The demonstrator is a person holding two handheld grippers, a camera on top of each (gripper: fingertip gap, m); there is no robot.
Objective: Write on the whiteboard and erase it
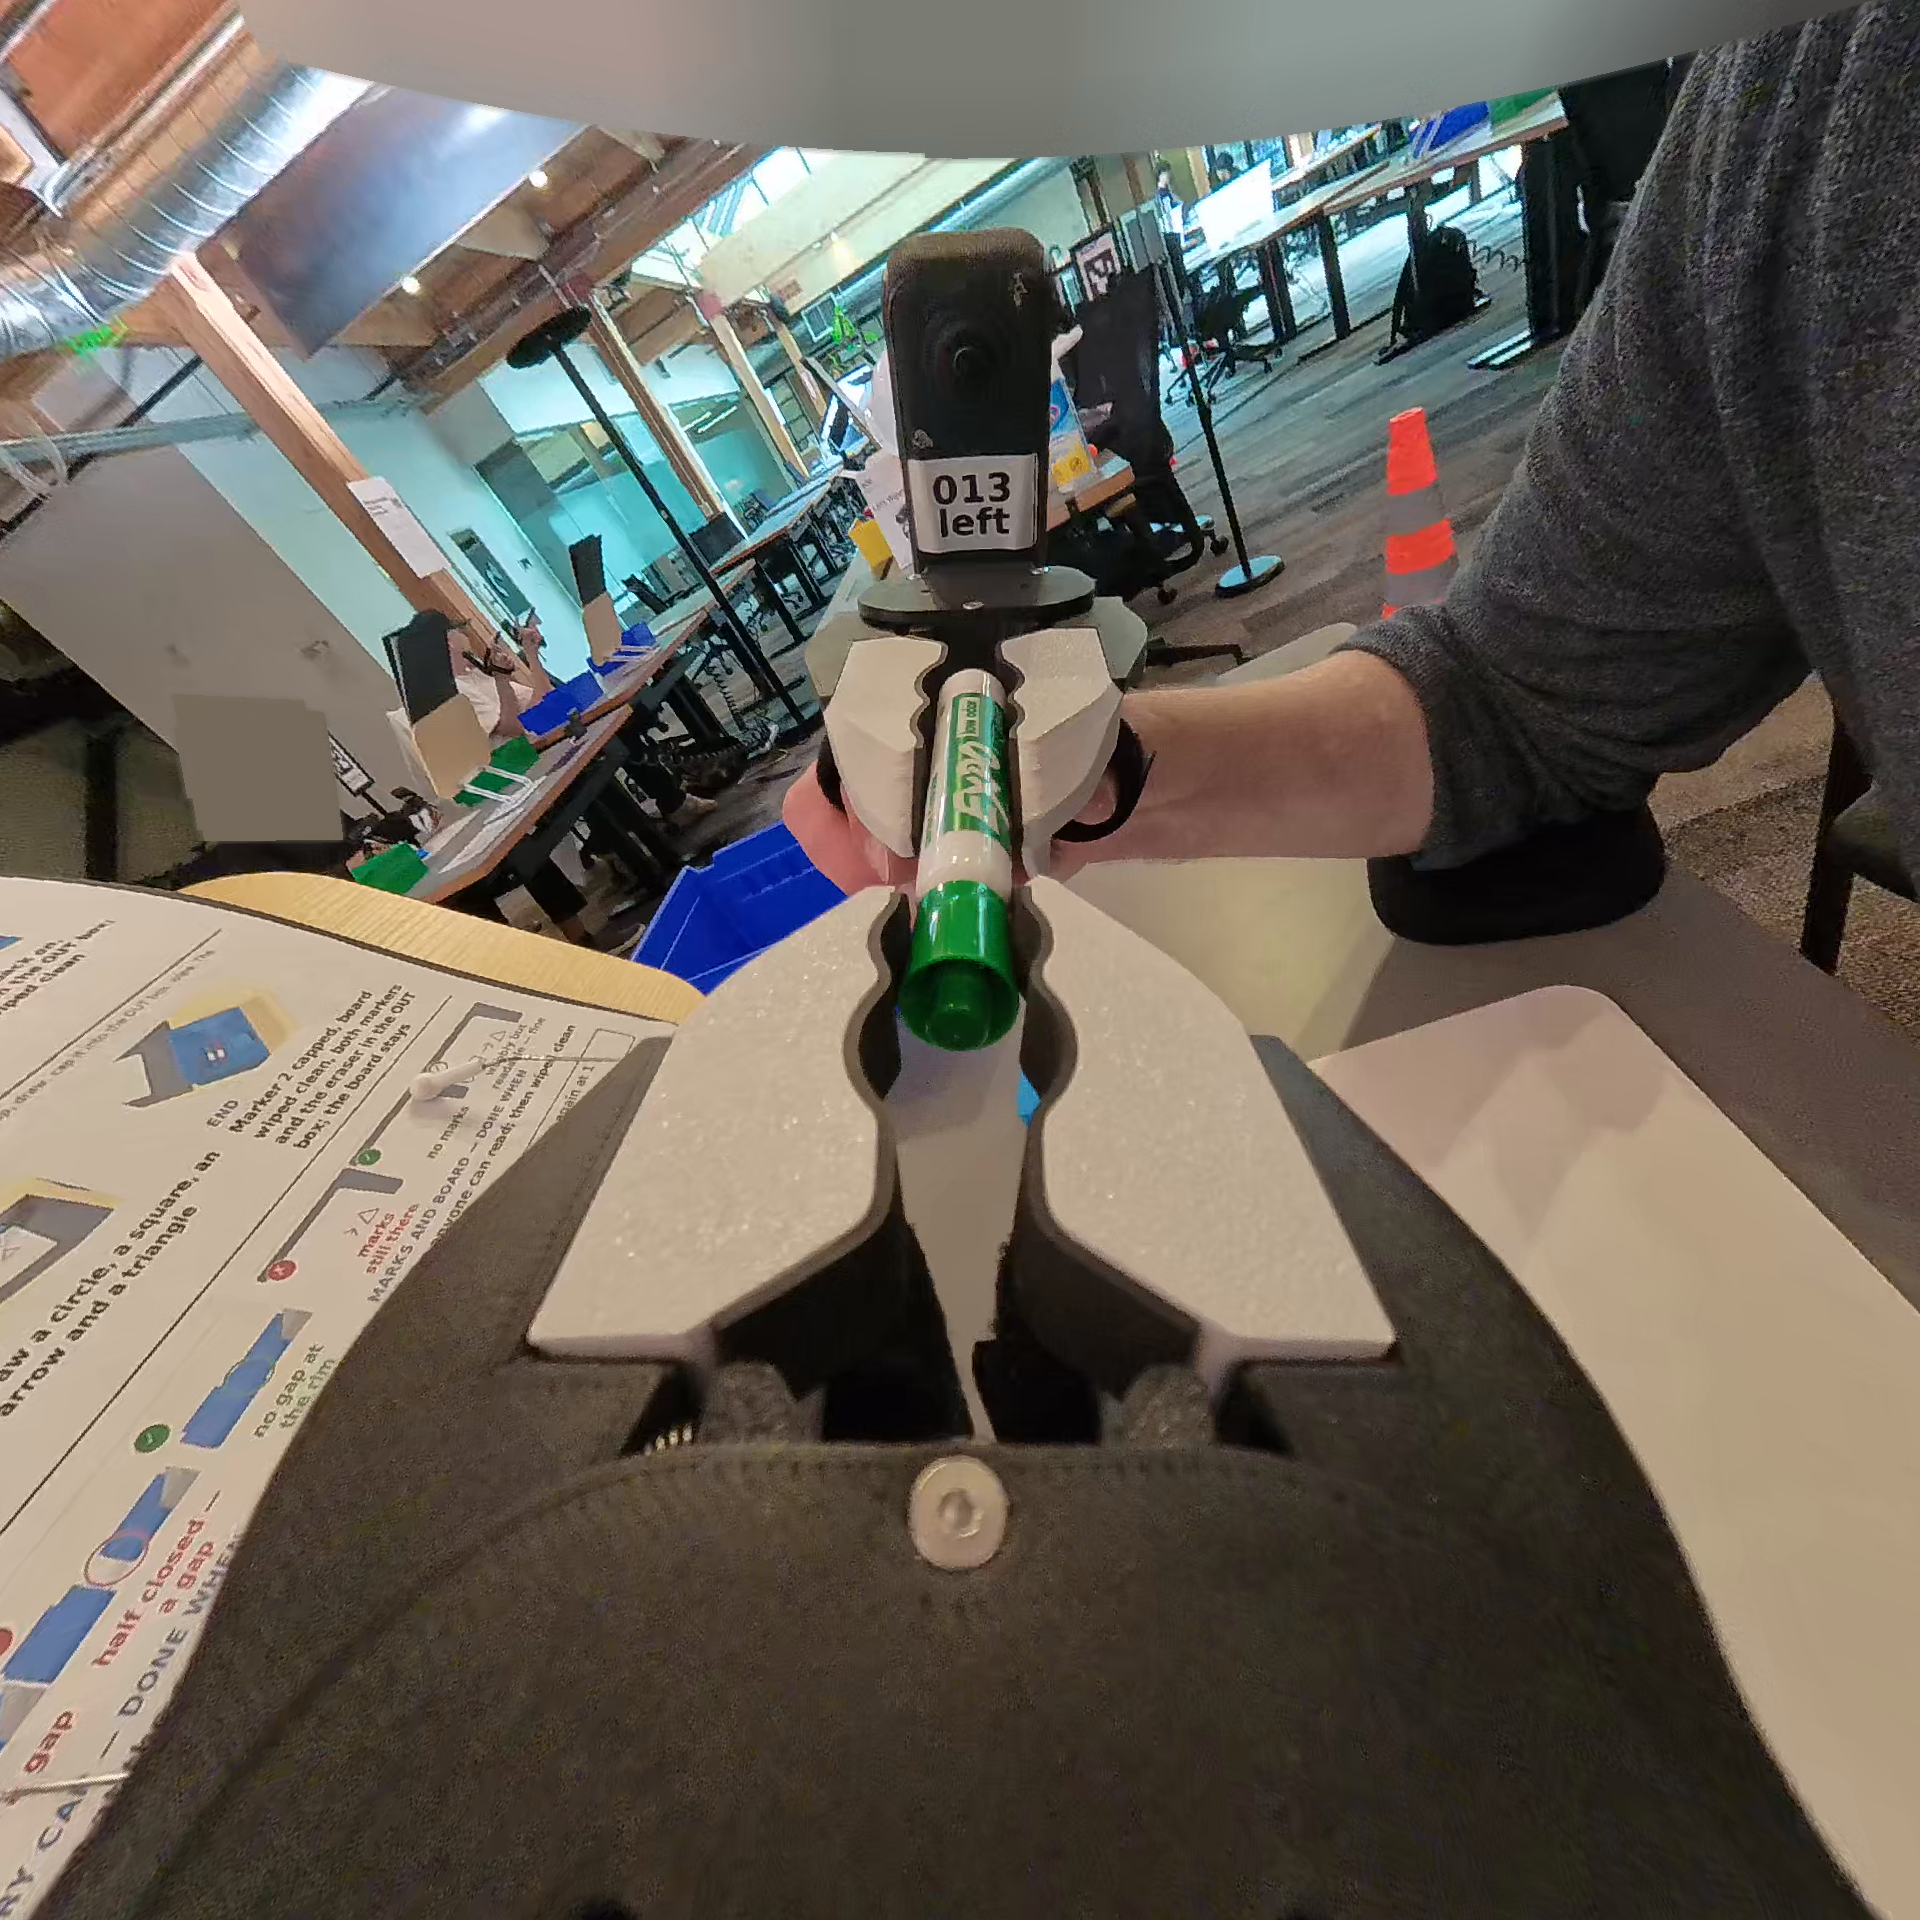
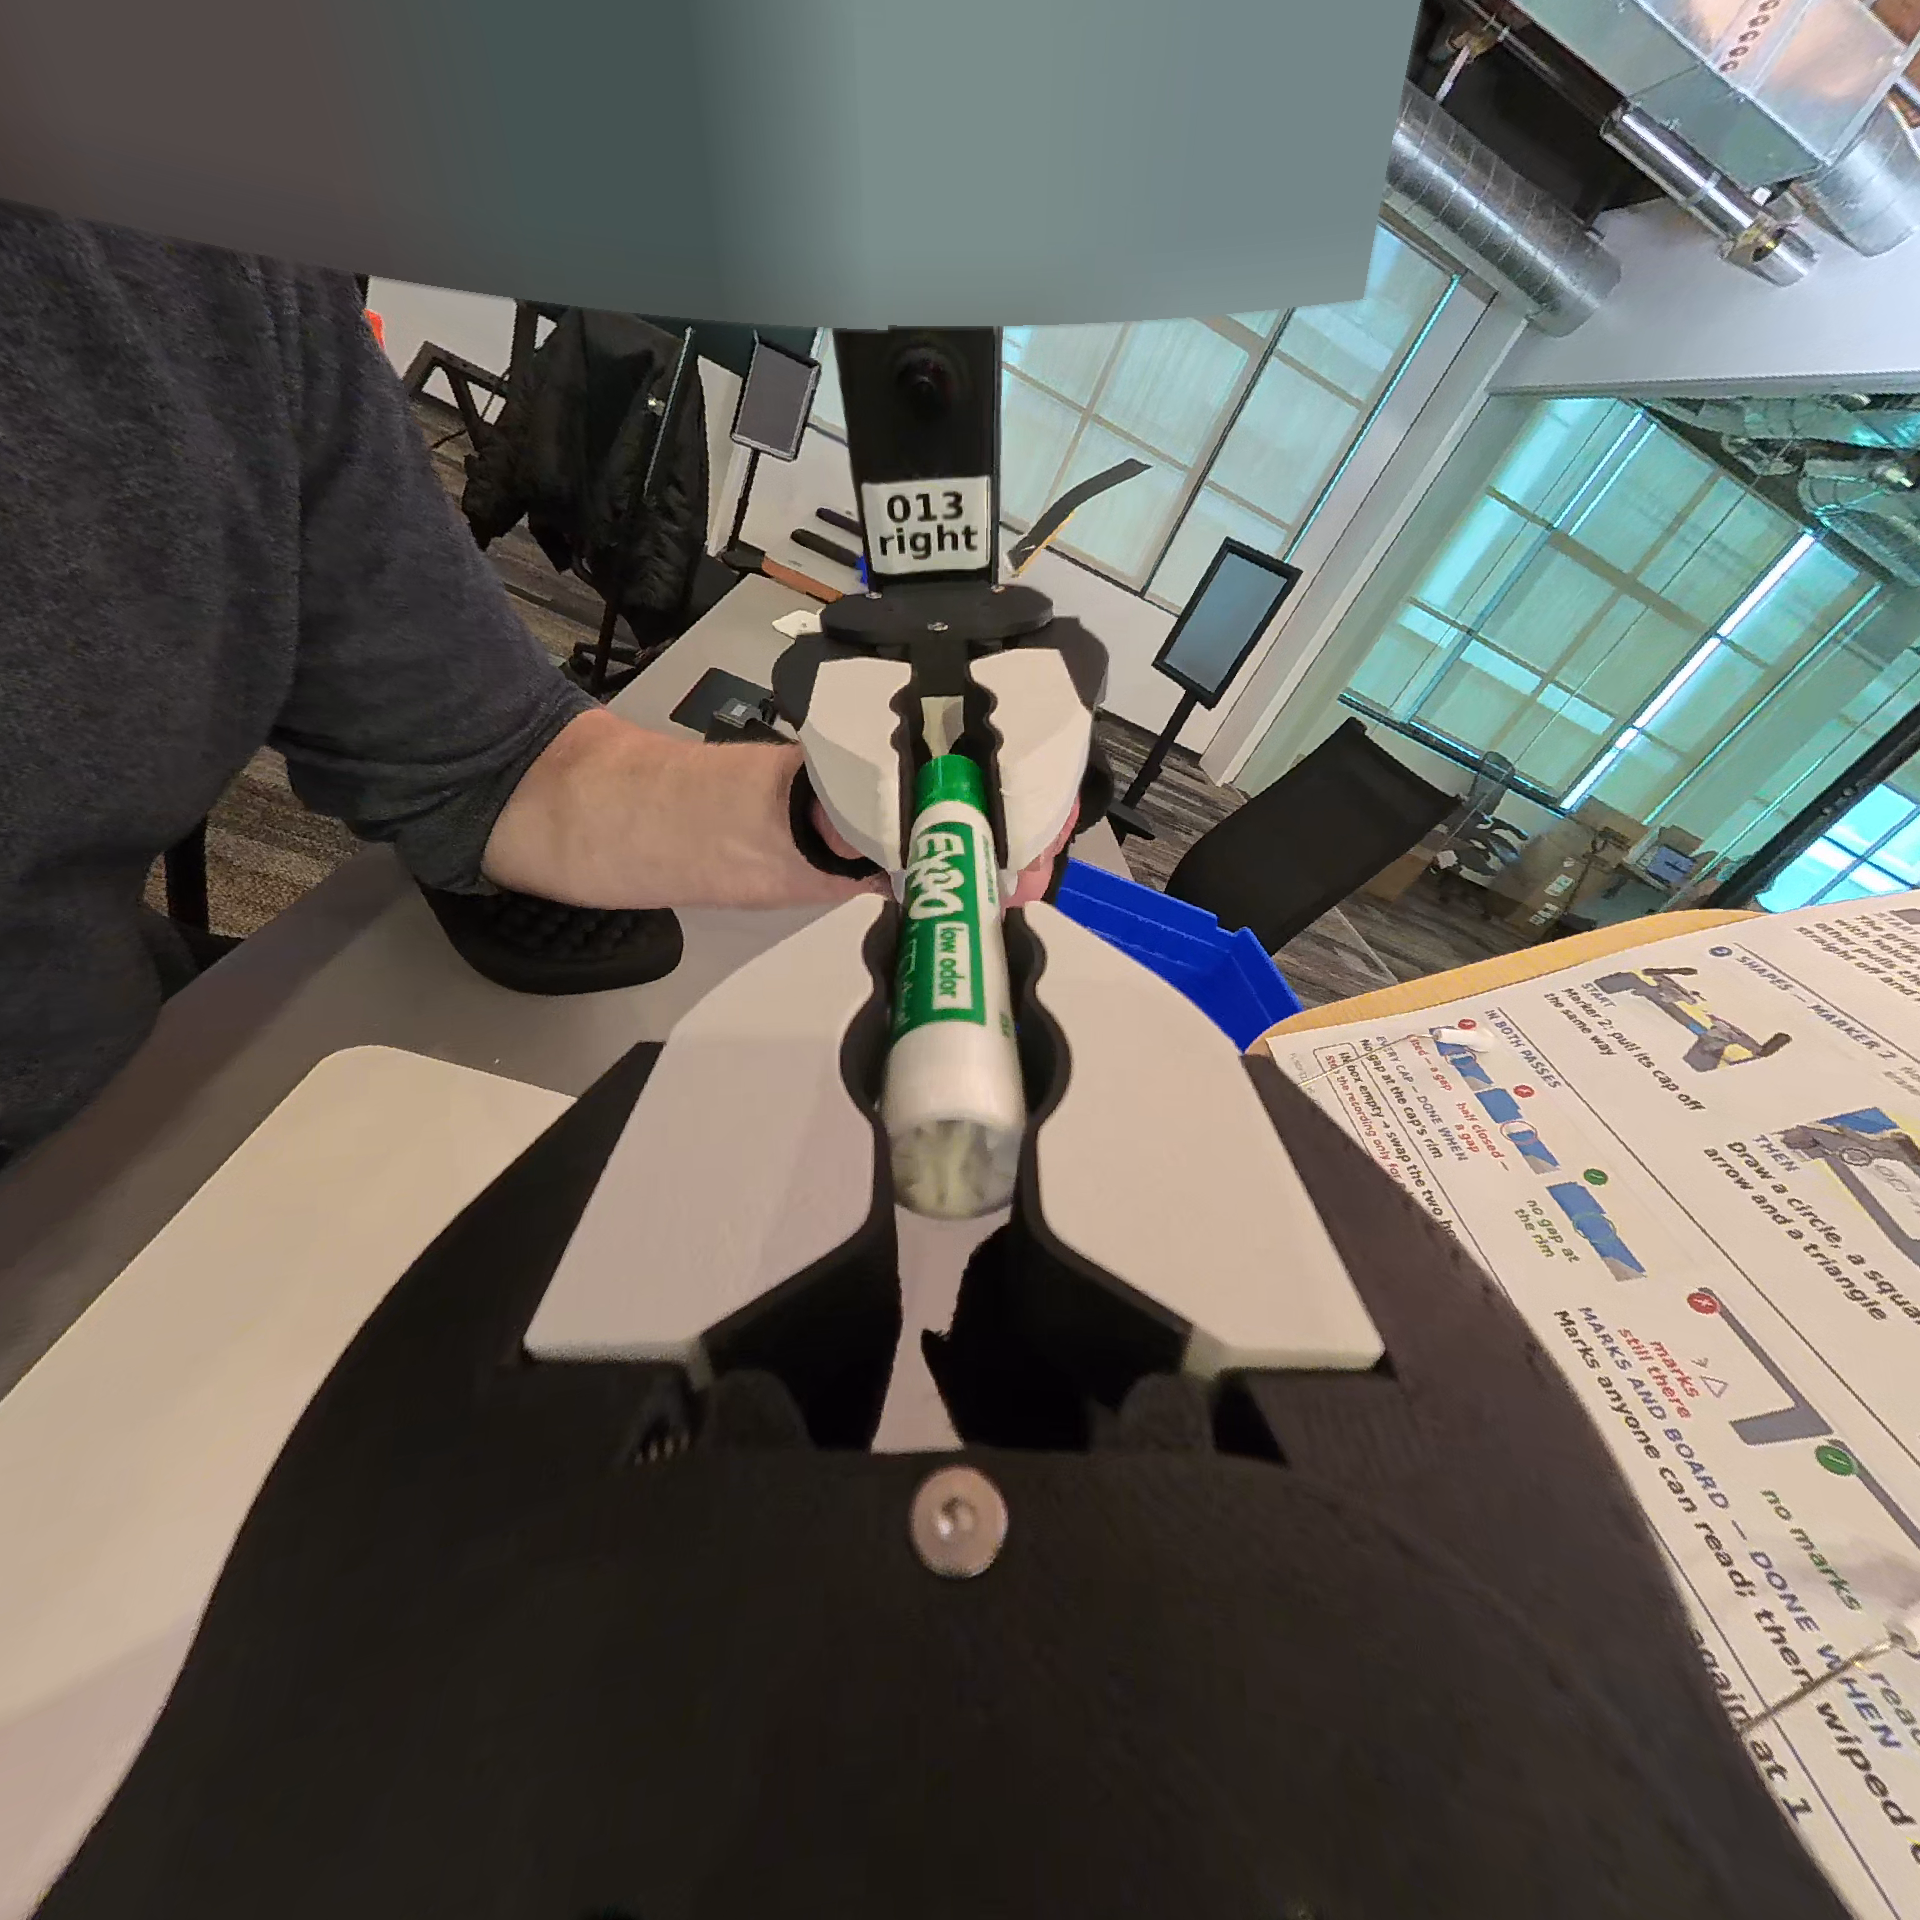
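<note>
Between both grippers, the green marker hides its own tip.

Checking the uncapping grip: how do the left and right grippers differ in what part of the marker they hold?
The left gripper clamps the marker's green cap; the right gripper clamps its white barrel. In the left wrist view the cap end points at the camera; in the right wrist view the barrel's open tail does. Both are shut on the same marker, facing each other, and the cap is still on.
</note>
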